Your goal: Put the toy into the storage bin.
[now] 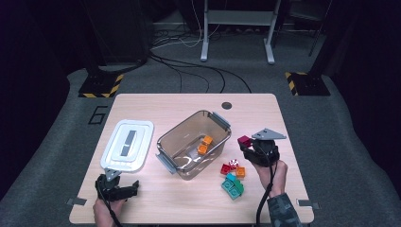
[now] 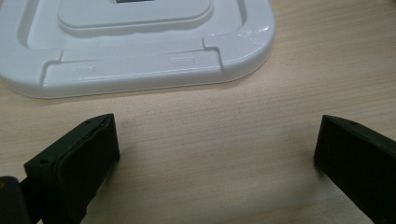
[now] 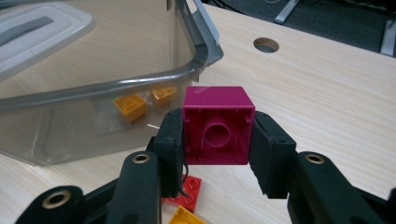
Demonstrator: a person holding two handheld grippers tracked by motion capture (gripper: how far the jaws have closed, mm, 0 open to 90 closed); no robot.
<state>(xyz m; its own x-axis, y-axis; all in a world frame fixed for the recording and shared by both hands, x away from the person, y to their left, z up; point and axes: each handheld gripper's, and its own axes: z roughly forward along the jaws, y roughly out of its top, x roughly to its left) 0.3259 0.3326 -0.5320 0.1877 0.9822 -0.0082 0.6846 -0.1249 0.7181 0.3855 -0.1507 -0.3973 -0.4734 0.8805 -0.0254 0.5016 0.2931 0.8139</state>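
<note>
My right gripper (image 3: 217,135) pinches a magenta block (image 3: 218,127) from both sides, the pads pressed flat against its walls, its hollow underside with the round socket turned toward the camera. In the high view that right gripper (image 1: 246,143) sits right of centre, holding the magenta block (image 1: 244,140) above the counter (image 1: 189,198), just off the right end of the clear bin (image 1: 194,142). The bin lies at the middle of that frame, and two orange blocks (image 1: 204,144) rest on its floor; in the right gripper view they show through the bin's wall (image 3: 70,135) at centre left.

Below the held block, at the lower right of the high view, lies a small heap of loose blocks (image 1: 232,177): red, orange and teal ones close together.

My left gripper (image 1: 135,187) rests low at the lower left of the high view, its jaws spread wide with only bare counter between them. The white lid (image 1: 127,144) lies flat just beyond it, left of the bin.
</note>
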